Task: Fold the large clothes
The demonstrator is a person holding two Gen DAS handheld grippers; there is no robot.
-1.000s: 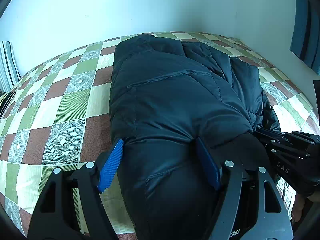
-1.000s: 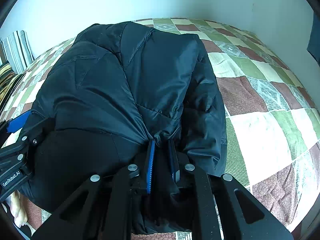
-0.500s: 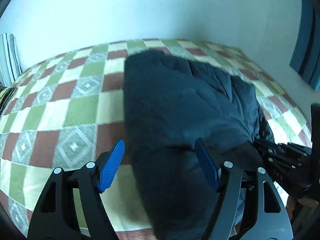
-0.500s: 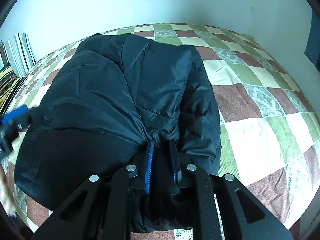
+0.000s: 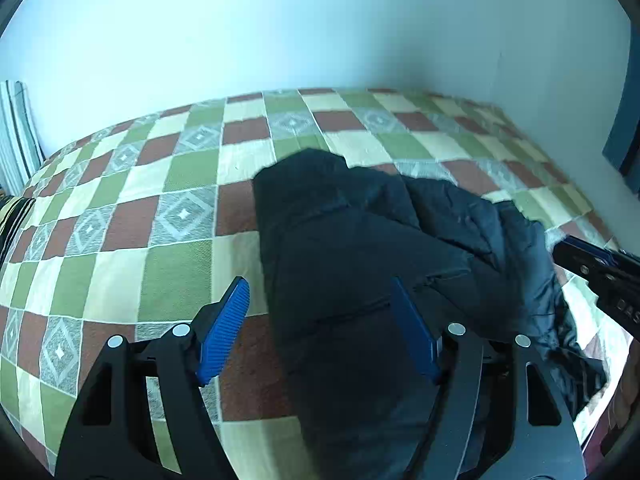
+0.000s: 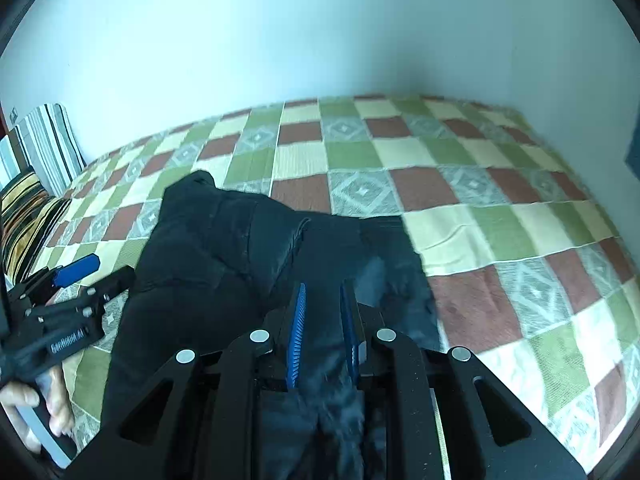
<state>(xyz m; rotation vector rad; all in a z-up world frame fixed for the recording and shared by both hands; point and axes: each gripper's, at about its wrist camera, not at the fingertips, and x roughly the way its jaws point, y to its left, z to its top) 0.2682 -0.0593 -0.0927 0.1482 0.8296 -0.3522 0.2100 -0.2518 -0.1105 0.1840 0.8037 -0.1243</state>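
- A striped cushion [image 6: 48, 140] stands against the pale wall [image 6: 280, 40] at the far left of the right wrist view, with a second one in brown and yellow stripes [image 6: 24, 216] lying in front of it.
- A person's hand [image 6: 44, 408] shows at the lower left edge of that view, wrapped around the grip of the left gripper [image 6: 92, 272], which reaches in toward the left edge of the jacket [image 6: 208, 264].
- In its own camera, the left gripper [image 5: 320, 324] is angled down over the bed; its blue fingers [image 5: 226, 328] stand wide apart.
- The left pad hangs over the bedspread with a clear gap to the cloth; the right pad lies against dark fabric. The jacket passes between the two fingers, but I cannot tell from the blurred picture whether it is pinched.
- The dark padded jacket [image 5: 360, 248] lies bunched on the checked bedspread [image 5: 132, 216], near the front edge of the bed and well short of the wall.
- The right gripper [image 6: 322, 320] points down and forward. Its fingers [image 6: 297, 332] are close together, and a fold of the jacket runs up between them, pinched there; the jaws have just been easing apart slightly with the cloth between them.
- The fabric near these fingers is blurred.
- From the left wrist view, the right gripper [image 5: 592, 264] comes in from the right edge, at the jacket's far side.
- To the right the bedspread [image 6: 520, 240] is bare up to the wall corner.
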